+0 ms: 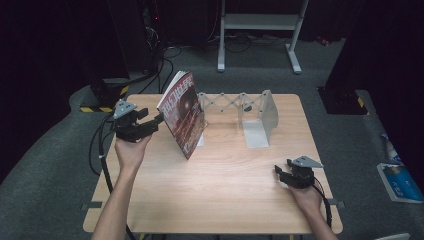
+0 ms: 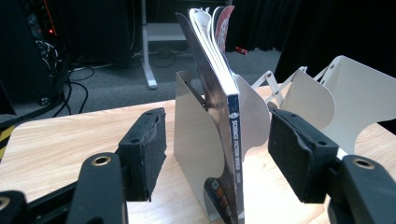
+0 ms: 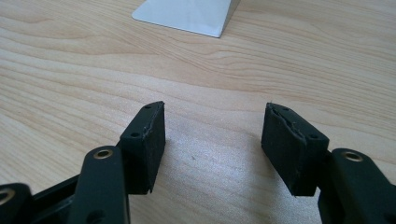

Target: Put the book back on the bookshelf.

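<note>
Magazine (image 1: 183,114) stood tilted against left bookend (image 2: 198,154) on surface (image 1: 225,190), apart from spread left claw (image 1: 156,120). Right claw (image 1: 281,172) spread, idle. Best: steady spine, nudge upright, slowly, avoid toppling.

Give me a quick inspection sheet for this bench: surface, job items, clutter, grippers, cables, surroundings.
Surface: light wooden table, bare around the items.
Job items: magazine standing tilted against the left plate of a white expanding bookend rack; its spine faces the left gripper.
Clutter: nothing seen on the table.
Grippers: left gripper open, jaws either side of the spine, pads not touching; right gripper open, low over the table near the front right.
Cables: black cable trails from the left gripper off the table edge.
Surroundings: grey carpet, a white stand frame behind, dark curtains.
</note>
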Tool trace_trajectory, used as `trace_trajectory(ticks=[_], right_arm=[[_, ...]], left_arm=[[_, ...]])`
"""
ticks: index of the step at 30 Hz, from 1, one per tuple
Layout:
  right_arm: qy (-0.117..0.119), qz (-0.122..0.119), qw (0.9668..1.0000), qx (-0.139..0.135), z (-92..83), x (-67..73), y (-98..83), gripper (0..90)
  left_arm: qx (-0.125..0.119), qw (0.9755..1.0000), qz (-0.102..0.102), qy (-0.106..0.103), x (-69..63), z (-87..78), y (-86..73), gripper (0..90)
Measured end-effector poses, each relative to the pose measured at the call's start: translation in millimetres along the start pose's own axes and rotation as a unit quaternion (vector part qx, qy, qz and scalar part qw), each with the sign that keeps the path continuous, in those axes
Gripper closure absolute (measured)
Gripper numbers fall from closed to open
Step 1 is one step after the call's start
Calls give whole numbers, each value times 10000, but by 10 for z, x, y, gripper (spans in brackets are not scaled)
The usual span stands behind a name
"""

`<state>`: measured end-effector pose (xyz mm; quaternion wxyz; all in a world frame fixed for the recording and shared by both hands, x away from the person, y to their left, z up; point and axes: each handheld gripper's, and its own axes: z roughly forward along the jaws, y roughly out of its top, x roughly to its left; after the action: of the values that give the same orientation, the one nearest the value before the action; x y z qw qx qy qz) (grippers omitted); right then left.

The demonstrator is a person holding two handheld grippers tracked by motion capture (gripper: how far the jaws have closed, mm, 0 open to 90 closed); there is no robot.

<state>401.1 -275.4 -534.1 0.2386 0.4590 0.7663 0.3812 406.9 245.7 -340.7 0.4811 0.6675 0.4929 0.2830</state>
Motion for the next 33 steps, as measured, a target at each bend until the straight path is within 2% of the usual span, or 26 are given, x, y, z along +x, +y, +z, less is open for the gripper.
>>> trace_trajectory(ticks=[33], right_arm=[[-1,0,10000,-3,0,0,-1,400]], left_arm=[[8,9998,-177,-90,34,-150,-300,373]])
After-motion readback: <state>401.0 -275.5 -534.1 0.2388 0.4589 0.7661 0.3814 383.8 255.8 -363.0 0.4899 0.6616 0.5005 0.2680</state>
